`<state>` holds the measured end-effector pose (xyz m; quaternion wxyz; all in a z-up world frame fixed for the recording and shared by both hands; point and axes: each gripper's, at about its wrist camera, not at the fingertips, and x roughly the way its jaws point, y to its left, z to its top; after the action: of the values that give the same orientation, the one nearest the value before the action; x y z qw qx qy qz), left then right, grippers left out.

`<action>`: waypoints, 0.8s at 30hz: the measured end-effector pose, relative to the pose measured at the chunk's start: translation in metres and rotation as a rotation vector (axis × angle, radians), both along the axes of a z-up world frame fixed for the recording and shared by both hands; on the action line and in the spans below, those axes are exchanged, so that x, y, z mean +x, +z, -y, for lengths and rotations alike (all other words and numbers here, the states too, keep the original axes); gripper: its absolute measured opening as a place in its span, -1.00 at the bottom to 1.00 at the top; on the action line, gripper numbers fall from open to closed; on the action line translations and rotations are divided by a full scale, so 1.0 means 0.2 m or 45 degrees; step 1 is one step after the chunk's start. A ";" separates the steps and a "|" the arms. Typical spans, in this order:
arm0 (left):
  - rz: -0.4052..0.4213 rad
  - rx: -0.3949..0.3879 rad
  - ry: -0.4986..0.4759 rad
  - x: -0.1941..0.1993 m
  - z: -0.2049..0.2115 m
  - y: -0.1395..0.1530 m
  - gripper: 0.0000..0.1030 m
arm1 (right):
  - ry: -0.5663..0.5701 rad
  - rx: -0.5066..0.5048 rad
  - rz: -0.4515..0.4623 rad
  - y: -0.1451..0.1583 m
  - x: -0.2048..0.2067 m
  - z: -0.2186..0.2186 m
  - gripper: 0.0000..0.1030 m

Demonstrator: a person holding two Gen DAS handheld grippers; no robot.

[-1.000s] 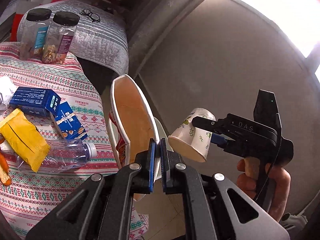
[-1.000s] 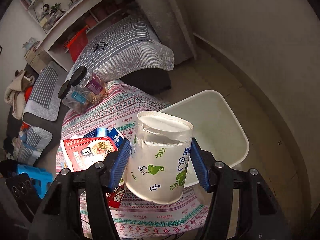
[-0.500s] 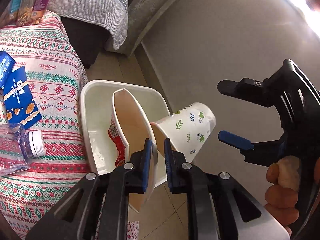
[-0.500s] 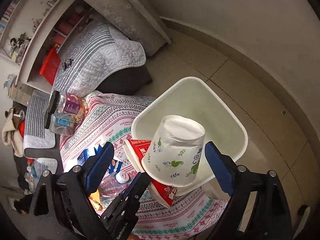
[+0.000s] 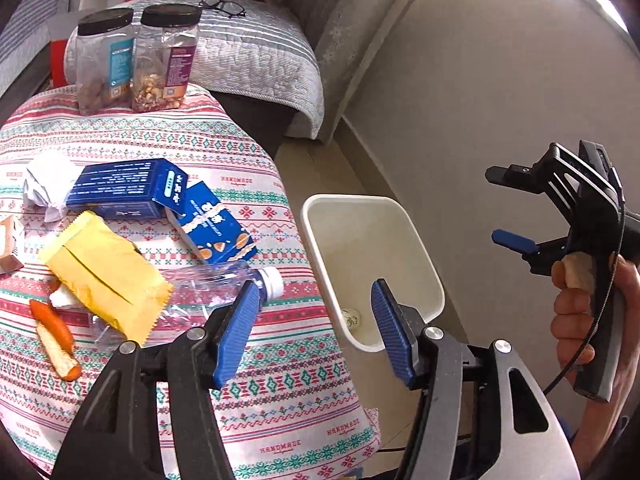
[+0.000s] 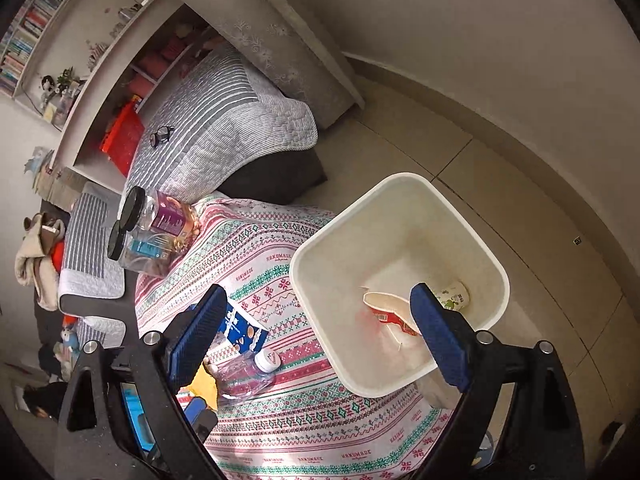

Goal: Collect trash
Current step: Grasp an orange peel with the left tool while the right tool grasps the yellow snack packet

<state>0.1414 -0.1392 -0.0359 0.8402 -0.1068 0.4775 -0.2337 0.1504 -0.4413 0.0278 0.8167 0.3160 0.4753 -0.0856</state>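
Counted on the patterned table: two jars [image 5: 105, 62] with black lids, two blue cartons [image 5: 124, 188], one yellow packet [image 5: 106, 276], one clear plastic bottle [image 5: 224, 292], one crumpled white paper [image 5: 44, 184]. Inside the one white bin [image 6: 496, 264] — one floral paper cup [image 6: 454, 296] and one red-and-white container [image 6: 390, 312]. One pair of glasses [image 5: 222, 2] lies on the grey bedding.

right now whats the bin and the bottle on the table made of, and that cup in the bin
The bin looks like smooth, matte white moulded plastic, going by its rounded rim. The bottle is thin clear plastic, crumpled and see-through, with a white cap. The cup seems to be printed paper: matte white with green leaf motifs.
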 end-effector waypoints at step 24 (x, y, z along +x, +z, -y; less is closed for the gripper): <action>-0.393 0.151 0.510 0.03 -0.90 -0.39 0.20 | 0.784 -0.391 -0.155 -0.21 0.19 -1.05 0.74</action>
<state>0.1470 0.0414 -0.1138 0.7918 -0.1842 0.5821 -0.0152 0.1874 -0.2317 -0.0150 0.8123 0.0257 0.5777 0.0758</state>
